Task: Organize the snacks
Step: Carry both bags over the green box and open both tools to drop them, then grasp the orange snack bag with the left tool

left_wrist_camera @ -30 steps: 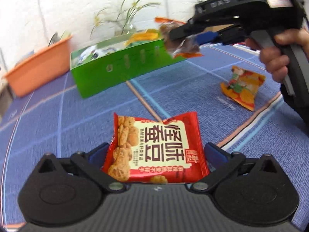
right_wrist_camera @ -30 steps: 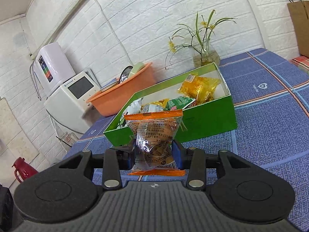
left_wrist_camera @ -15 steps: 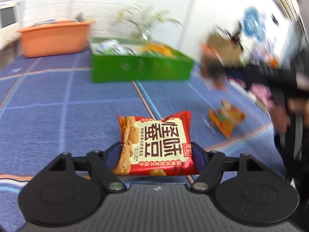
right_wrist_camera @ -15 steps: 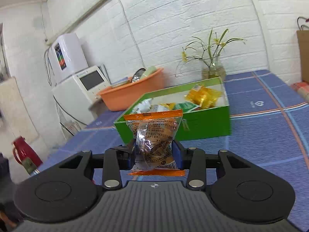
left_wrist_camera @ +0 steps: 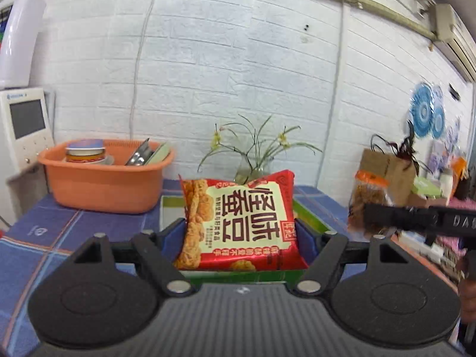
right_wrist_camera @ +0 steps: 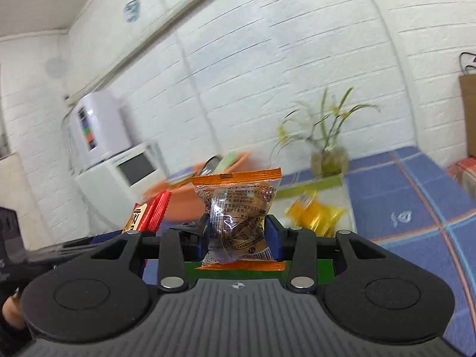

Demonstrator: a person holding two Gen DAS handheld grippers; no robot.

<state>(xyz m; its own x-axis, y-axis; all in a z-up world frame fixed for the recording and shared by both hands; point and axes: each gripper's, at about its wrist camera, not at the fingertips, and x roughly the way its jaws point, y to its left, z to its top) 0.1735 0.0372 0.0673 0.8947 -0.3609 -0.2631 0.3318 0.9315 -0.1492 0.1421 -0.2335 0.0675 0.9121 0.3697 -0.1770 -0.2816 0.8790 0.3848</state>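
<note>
Blue-tiled table (left_wrist_camera: 59,232) bearing orange basin (left_wrist_camera: 104,184), green box (left_wrist_camera: 309,217), vase (right_wrist_camera: 328,160).

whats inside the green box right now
From the right wrist, the green box shows a yellow packet on its pale floor. The clear snack in the right tongs hides the rest.

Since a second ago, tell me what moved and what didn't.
The left gripper carried the red snack bag up off the tablecloth and forward to the green box, now just beneath it. The right gripper brought the clear orange-ended packet up to the box's near wall too. Nothing was taken hold of or let go. Both grips stayed shut, and the yellow packets stayed in the box.
</note>
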